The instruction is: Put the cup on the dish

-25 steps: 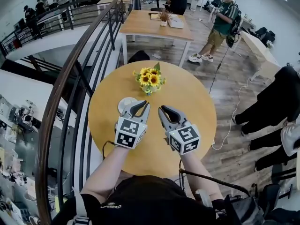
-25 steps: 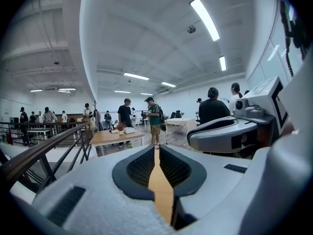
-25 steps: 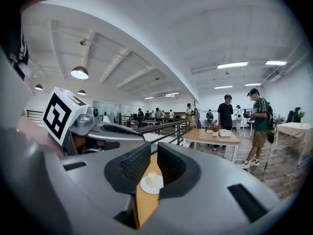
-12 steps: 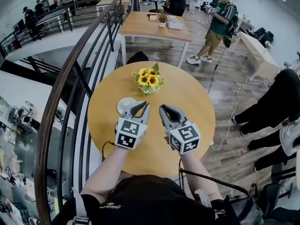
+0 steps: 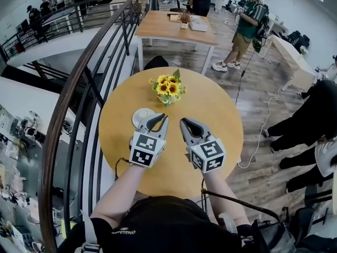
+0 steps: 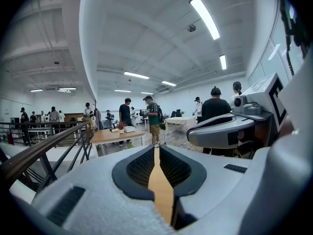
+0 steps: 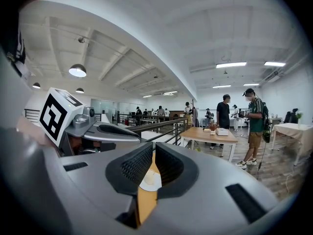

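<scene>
White dish [image 5: 141, 116] sits on the left part of the round wooden tabletop [image 5: 210, 115], near its rim on the railing [image 5: 100, 73] side. The right gripper view looks through the slit between its jaws and shows a small pale cup [image 7: 148, 175] standing on that dish. In the head view the cup is too small to pick out, partly behind the left tool's tip.

Judging by that, the task looks done: the cup is on the dish and neither tool holds it. Nothing seems left but to keep clear of it.

Left tool [image 5: 157, 121] is closed, its pads together with only bare tabletop showing through the slit. Right tool [image 5: 185, 124] has just been closing and now stands closed too, with nothing between its pads. Both hover side by side over the middle of the tabletop, pointing away from the person, the left one's tip just beside the dish.

For room: the dish is close to the left rim, so a sideways knock from the left tool could push it toward the edge and the railing. Sunflowers [image 5: 168, 88] stand beyond the tools, near the far side. The right half of the tabletop and the strip nearest the person are bare, so pulling straight back looks the safest way out.
</scene>
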Action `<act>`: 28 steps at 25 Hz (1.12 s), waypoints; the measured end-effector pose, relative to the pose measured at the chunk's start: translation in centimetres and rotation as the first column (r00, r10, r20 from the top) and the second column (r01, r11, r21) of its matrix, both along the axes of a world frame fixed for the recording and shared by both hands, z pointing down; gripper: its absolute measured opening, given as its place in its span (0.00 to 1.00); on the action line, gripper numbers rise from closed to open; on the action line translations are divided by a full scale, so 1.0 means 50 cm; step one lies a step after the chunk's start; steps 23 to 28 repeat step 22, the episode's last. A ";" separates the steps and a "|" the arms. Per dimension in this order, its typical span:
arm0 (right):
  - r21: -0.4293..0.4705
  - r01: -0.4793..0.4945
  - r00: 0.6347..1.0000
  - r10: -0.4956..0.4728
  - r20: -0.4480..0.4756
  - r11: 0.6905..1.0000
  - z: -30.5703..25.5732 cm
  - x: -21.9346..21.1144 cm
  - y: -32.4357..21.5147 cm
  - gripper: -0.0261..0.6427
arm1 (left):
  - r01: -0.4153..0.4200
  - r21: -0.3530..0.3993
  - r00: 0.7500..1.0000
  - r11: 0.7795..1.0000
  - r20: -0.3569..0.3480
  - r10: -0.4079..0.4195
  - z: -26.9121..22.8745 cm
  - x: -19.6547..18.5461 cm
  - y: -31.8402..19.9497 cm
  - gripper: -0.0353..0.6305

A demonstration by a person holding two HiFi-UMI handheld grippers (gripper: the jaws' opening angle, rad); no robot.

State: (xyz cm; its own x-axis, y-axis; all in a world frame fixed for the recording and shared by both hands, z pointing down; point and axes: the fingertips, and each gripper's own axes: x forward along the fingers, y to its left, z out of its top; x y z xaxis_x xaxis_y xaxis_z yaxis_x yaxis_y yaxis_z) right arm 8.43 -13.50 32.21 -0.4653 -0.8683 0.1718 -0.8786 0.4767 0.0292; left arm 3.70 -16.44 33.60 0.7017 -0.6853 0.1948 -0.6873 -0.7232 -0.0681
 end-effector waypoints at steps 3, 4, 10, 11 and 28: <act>-0.007 0.002 1.000 -0.002 0.000 1.000 0.006 0.001 -0.001 0.07 | 0.004 -0.010 1.000 1.000 0.008 -0.004 0.004 0.000 0.000 0.11; -0.009 0.003 1.000 -0.003 -0.001 1.000 0.008 0.001 -0.001 0.07 | 0.004 -0.010 1.000 1.000 0.009 -0.003 0.006 0.000 0.000 0.11; -0.014 0.007 1.000 -0.007 -0.004 1.000 0.013 -0.002 -0.002 0.07 | 0.005 -0.011 1.000 1.000 0.006 -0.005 0.012 -0.002 -0.002 0.11; -0.015 0.007 1.000 -0.007 -0.004 1.000 0.012 -0.001 -0.003 0.07 | 0.006 -0.012 1.000 1.000 0.007 -0.006 0.011 -0.002 -0.003 0.11; -0.026 0.019 1.000 -0.019 -0.010 0.999 0.032 0.009 -0.005 0.06 | 0.012 -0.007 1.000 1.000 0.011 -0.012 0.021 0.005 -0.010 0.11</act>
